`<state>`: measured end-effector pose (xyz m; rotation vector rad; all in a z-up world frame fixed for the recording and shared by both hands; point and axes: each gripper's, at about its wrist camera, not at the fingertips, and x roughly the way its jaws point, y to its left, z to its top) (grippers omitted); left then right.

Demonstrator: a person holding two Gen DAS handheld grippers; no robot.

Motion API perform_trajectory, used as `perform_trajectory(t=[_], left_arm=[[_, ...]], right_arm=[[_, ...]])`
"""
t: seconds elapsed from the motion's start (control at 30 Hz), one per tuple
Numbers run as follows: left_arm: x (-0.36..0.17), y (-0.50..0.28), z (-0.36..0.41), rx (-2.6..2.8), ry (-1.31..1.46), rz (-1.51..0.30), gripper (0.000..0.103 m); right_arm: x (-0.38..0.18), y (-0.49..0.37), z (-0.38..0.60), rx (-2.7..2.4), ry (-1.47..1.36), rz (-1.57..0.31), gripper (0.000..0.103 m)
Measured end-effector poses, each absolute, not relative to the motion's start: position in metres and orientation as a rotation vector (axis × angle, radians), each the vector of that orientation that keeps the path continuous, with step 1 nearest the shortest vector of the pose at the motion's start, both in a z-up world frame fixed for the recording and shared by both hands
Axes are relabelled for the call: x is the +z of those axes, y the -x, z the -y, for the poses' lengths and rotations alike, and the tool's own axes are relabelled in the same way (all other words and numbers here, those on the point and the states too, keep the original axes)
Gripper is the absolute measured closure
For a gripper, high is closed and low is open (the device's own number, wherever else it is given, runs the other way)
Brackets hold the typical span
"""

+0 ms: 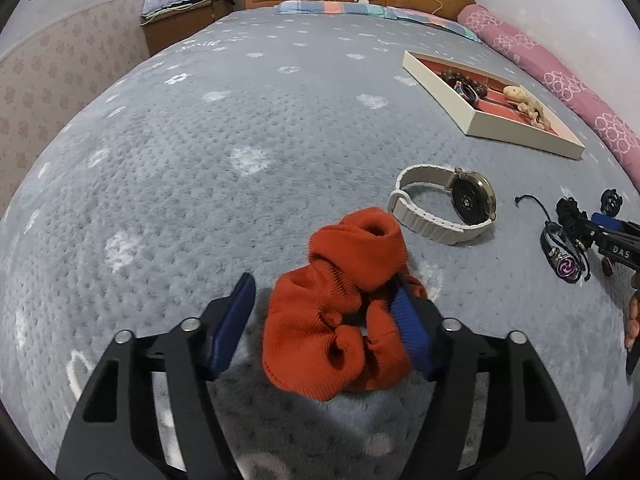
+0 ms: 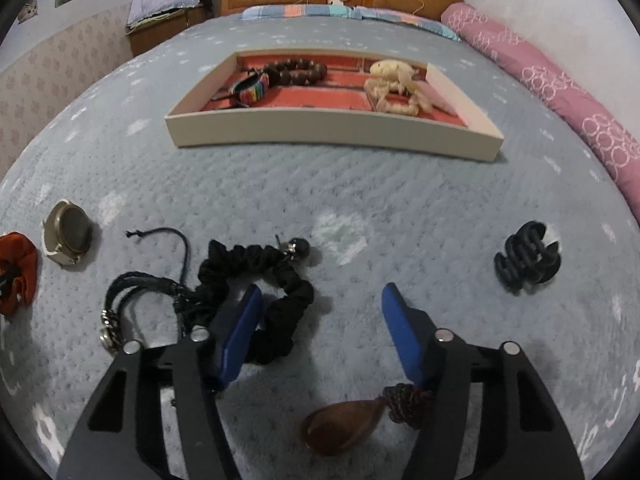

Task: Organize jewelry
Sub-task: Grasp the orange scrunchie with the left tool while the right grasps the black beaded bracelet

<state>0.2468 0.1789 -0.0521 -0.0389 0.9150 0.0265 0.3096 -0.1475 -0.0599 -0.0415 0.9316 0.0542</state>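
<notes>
Roughly midway: the shallow cream tray with red lining [image 2: 332, 134] already holds beaded bracelets; a cream-strapped watch [image 1: 444, 204] and black plastic claw clip [image 2: 526, 256] lie outside it. Nearer than the tray, the left gripper [image 1: 324, 320] brackets a rust-orange fabric scrunchie [image 1: 340, 304], long axis toward the tray, one pad touching, unclamped. The right gripper [image 2: 320, 328] is open, a black scrunchie [image 2: 256, 292] against one finger.

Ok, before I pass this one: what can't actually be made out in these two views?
- Left wrist view: whether the left claw pinches the orange ribbed fabric scrunchie; its folds hide the right pad's face.
- Right wrist view: the brown teardrop pendant's cord runs behind a finger of the right claw.
- Both views: the far compartments of the cream tray with red lining, behind its wall.
</notes>
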Motion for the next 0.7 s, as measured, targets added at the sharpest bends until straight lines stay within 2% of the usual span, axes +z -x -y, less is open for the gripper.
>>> perform_trajectory(t=[0.07,0.1,0.27,0.43,0.7], left_arm=[[-0.054,-0.249,-0.179,0.008,0.051,-0.919,0.050],[-0.054,-0.250,-0.179,0.005,0.053,-0.918,0.051],[-0.053,-0.252,-0.178,-0.013,0.063,-0.912,0.066],[-0.051,-0.250,-0.179,-0.019,0.070,-0.908,0.075],[-0.041,-0.250,-0.180,-0.009,0.081,-0.898,0.082]], right_arm=[[-0.061,-0.310,0.148,0.063,0.031,-0.928,0.050],[-0.061,-0.311,0.147,0.070,0.029,-0.927,0.052],[-0.060,-0.314,0.142,0.103,0.030,-0.924,0.073],[-0.058,-0.315,0.142,0.109,0.024,-0.923,0.088],[-0.041,-0.315,0.152,0.108,0.017,-0.886,0.091]])
